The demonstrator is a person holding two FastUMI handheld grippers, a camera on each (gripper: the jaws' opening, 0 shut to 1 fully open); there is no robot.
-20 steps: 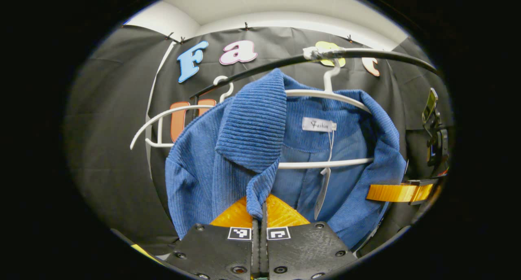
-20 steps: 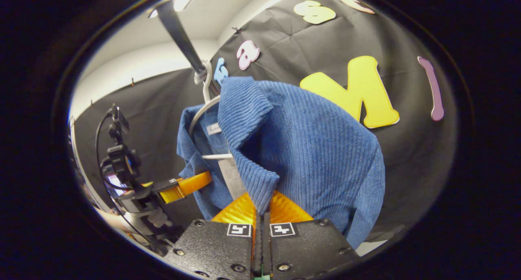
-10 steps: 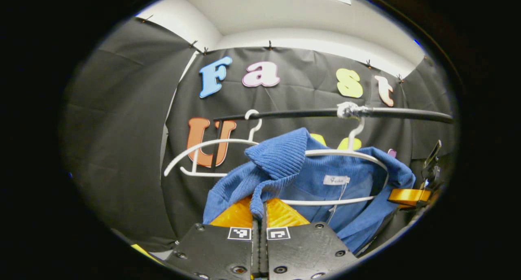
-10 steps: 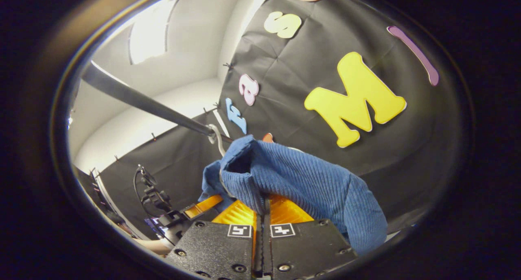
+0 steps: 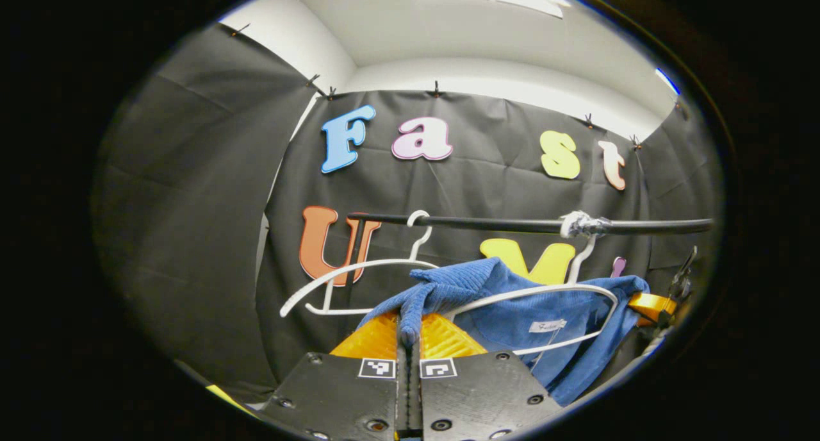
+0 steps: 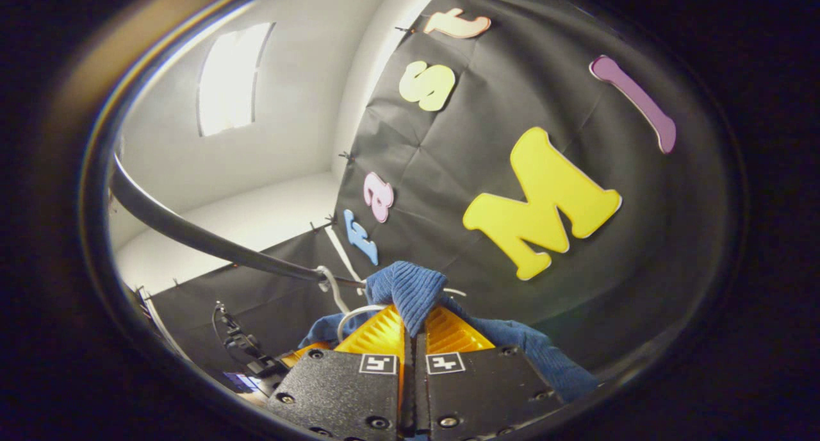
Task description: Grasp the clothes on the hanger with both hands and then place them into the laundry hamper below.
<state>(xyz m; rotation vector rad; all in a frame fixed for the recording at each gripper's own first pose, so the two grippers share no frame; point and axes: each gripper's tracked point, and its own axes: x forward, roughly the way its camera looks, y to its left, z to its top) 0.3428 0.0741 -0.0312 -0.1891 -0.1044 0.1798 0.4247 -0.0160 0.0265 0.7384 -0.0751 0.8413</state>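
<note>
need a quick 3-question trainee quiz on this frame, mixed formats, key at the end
1. True or false: the left tool is shut on the blue ribbed knit garment.
2. How many white plastic hangers hang on the black rail in the left gripper view? A) one B) two C) three
3. Fill in: in the right gripper view, the right tool pinches a fold of the ____ garment.

Key
1. True: both fingers press on a fold of it.
2. B: a bare hanger and the hanger under the garment.
3. blue
</note>
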